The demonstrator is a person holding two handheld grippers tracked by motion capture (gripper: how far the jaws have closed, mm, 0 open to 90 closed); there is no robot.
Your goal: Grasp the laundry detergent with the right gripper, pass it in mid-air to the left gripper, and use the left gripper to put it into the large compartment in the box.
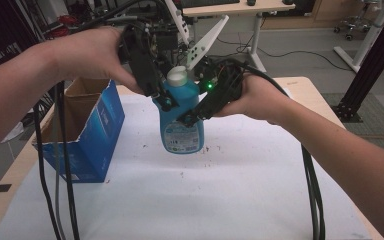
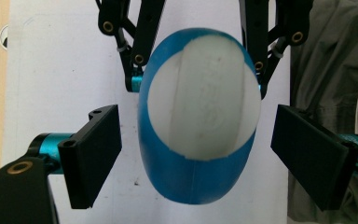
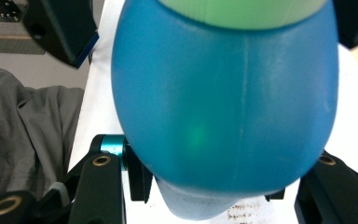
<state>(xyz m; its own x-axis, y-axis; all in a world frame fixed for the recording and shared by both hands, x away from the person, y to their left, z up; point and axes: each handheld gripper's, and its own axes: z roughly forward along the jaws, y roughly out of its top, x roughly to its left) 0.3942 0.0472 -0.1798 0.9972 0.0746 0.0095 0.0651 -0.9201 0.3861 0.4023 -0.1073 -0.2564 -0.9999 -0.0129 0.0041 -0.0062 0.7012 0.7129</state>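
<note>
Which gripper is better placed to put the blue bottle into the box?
Probably the right gripper: it is shut on the bottle. The left gripper stands open around the cap, though it is nearer the box.

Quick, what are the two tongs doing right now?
Left tongs: open, one jaw on each side of the blue bottle, gaps showing.
Right tongs: shut on the bottle, holding it up off the table.
</note>
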